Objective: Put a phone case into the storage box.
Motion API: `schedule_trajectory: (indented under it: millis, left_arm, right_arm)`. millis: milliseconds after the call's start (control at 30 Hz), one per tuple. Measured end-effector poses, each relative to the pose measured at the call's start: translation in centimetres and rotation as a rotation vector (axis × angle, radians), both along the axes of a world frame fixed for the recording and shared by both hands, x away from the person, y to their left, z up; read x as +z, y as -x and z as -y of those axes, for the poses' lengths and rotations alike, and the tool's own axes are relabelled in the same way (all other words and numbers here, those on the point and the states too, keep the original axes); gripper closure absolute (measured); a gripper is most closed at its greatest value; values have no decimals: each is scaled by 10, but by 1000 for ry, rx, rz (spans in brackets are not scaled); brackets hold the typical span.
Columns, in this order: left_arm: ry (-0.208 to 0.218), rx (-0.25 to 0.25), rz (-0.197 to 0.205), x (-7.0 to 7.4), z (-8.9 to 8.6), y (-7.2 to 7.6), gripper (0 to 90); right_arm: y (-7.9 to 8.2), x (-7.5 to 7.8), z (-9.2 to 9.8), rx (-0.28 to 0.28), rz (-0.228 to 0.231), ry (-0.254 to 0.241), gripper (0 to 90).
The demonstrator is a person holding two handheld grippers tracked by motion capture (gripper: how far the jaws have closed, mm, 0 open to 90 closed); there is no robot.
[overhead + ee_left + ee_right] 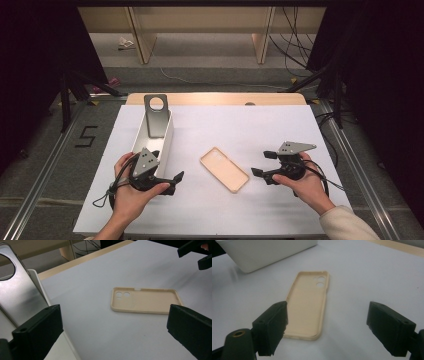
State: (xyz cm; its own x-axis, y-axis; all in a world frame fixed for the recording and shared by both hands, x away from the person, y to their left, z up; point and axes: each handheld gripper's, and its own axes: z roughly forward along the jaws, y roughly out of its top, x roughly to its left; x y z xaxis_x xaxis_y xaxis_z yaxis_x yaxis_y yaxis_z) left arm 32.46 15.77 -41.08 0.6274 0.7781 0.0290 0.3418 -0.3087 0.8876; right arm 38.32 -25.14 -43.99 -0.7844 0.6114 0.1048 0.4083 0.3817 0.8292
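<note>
A beige phone case (224, 169) lies flat, hollow side up, near the middle of a white-covered bench (260, 130), between two hand-held grippers. The left gripper (176, 178) sits at the near left, its jaws spread wide and holding nothing. The right gripper (261, 164) sits at the near right, jaws also wide apart and empty, aimed at the case. Just beside the left gripper stands a long white tray (165, 145) with a grey metal plate (156, 116) leaning inside it.
</note>
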Motion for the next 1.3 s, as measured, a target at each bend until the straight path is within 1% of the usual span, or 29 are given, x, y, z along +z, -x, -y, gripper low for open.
schedule_trajectory:
  millis: [200, 400, 500, 633, 700, 733, 800, 833, 900, 967, 1033, 1067, 1133, 1200, 1300]
  left_arm:
    - [-8, -5, -8, -2, 1, -1, 0]
    - [-11, -3, -6, -2, 2, -1, 0]
    - [-4, -2, -2, -2, 2, -2, 0]
    - [-1, -5, -1, -2, 3, -2, 0]
    - [0, -5, 1, -2, 4, -2, 4]
    - [1, -5, 0, -1, 4, -2, 7]
    - [9, 1, -6, 0, 4, -2, 15]
    - [16, 3, -6, 1, 5, -2, 19]
    - [13, 6, 0, 2, 5, -1, 29]
    - [9, 9, -5, 0, 5, -1, 38]
    - [7, 10, -10, -1, 5, -1, 48]
    - [6, 9, -9, -1, 6, -1, 52]
    - [6, 6, -11, -2, 6, -1, 54]
    - [4, 4, -15, -2, 6, -1, 58]
    - [2, 3, -18, -3, 6, -2, 61]
  right_arm:
    - [0, 0, 1, -3, 1, -3, 181]
    - [0, 1, 2, -8, 3, -4, 181]
    - [0, 2, 1, -8, 7, -7, 179]
    - [-1, 0, -1, -7, -3, 8, 197]
    - [0, -1, -3, -9, -7, 18, 240]
    - [0, -1, -3, -7, -6, 20, 273]
    - [-1, -1, -6, -8, 3, 41, 350]
    - [-1, -1, -7, -8, 5, 52, 412]
    - [0, -1, -8, -10, -3, 91, 558]
    - [-1, -2, -8, -6, -30, 116, 725]
    - [-2, -2, -8, 8, -51, 140, 850]
    - [-3, -1, -9, 12, -48, 160, 898]
    - [-6, -1, -12, 20, -57, 196, 900]
    - [-9, -1, -16, 16, -65, 232, 900]
    - [-14, -5, -22, 17, -86, 286, 900]
